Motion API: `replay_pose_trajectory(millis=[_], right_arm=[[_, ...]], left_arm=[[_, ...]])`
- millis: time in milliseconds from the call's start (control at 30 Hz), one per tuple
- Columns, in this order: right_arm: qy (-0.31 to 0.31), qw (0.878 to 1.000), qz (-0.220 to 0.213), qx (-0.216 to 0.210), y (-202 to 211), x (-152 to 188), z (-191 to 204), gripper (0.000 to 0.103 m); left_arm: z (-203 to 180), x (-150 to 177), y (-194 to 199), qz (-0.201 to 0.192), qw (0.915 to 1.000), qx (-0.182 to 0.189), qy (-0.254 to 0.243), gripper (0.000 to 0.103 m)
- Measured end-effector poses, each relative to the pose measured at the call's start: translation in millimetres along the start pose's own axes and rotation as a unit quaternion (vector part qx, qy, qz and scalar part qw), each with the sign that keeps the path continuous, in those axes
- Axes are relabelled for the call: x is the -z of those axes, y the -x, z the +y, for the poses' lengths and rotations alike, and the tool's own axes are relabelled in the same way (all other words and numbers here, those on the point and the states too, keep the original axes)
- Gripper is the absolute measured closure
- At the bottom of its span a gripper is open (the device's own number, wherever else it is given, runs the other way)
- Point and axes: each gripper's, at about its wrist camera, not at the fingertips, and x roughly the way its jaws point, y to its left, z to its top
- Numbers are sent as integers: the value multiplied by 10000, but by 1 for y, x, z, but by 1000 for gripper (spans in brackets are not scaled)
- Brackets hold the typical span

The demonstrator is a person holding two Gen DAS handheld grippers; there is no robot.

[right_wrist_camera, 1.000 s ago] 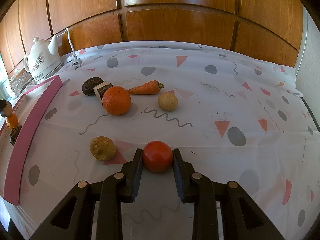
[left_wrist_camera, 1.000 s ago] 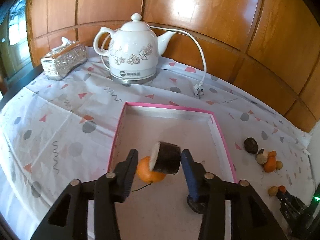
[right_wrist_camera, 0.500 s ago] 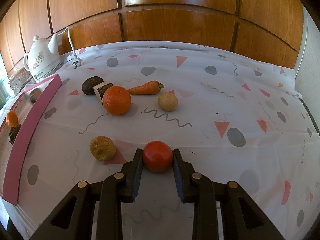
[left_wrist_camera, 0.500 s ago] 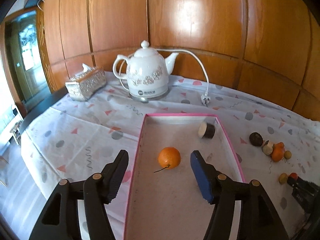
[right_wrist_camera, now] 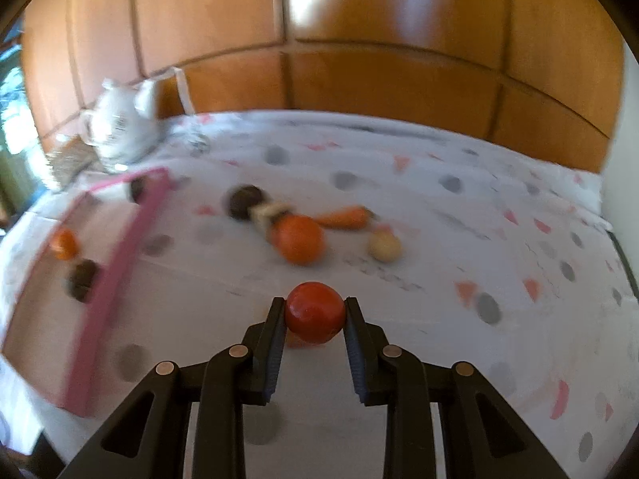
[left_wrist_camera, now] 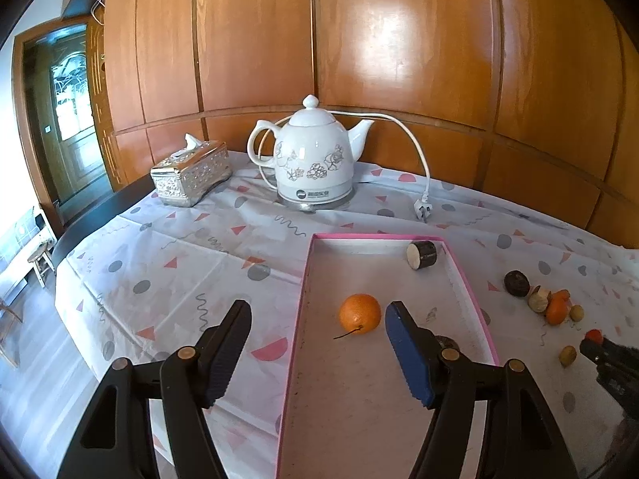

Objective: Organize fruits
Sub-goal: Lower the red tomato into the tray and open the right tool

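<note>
1. Wood-panelled walls back a surface (left_wrist_camera: 167,279) under a white patterned cloth; a white kettle (left_wrist_camera: 313,159) and a silver tissue box (left_wrist_camera: 191,173) stand at the far side.
2. Left claw (left_wrist_camera: 317,345): spread wide and holding nothing, hovering over the near end of the pink-rimmed tray (left_wrist_camera: 471,299).
3. Tray contents: a small orange (left_wrist_camera: 359,313) near the middle, its thin stalk trailing toward the near left; a dark cut piece (left_wrist_camera: 422,254) in the far right corner, lying on its side with its pale cut face turned left; a dark fruit (right_wrist_camera: 82,279) by the right rim.
4. Right claw (right_wrist_camera: 314,313): pinching a red tomato (right_wrist_camera: 314,313) between both pads, apparently raised off the cloth. The tomato is round, with no long axis to note.
5. Loose items right of the tray: a large orange (right_wrist_camera: 299,239), a carrot (right_wrist_camera: 343,217) with its long axis running left-right, a pale round fruit (right_wrist_camera: 383,245).
6. Judgement: transfer of the tomato is in hand. The next move calls for carrying it left over the pink rim and releasing low, clear of the fruit already there.
</note>
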Motion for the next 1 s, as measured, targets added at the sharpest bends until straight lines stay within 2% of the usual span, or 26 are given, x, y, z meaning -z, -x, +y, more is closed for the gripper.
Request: replay_pose_trajectory(millis=[100,233,433,567,733,833,1000], right_arm=[[322,9982,3,-503,5,-8,29,75],[794,9900,61,-1165,6,-15,80,75],[1219,9760,240,-1789,-8,-28,146,75],[1354,9713,377,-1920,-20,-34,175,74],[1365,9713,507,-1881,-37,-37,200,74],[1354,9733,457,-1798,-35,-35,202,66],[1221,9770,395,-1704,-30,-33,194,65]], left_arm=[[4,1,0,10,10000,-22,41,33],[10,2,2,-5,9999,-39,106,32],[17,5,4,8,9998,-46,204,31],[23,8,2,72,9995,-36,293,30],[25,11,2,114,9994,-11,320,30],[25,13,0,156,9993,1,341,30],[23,14,-1,202,9991,65,374,29]])
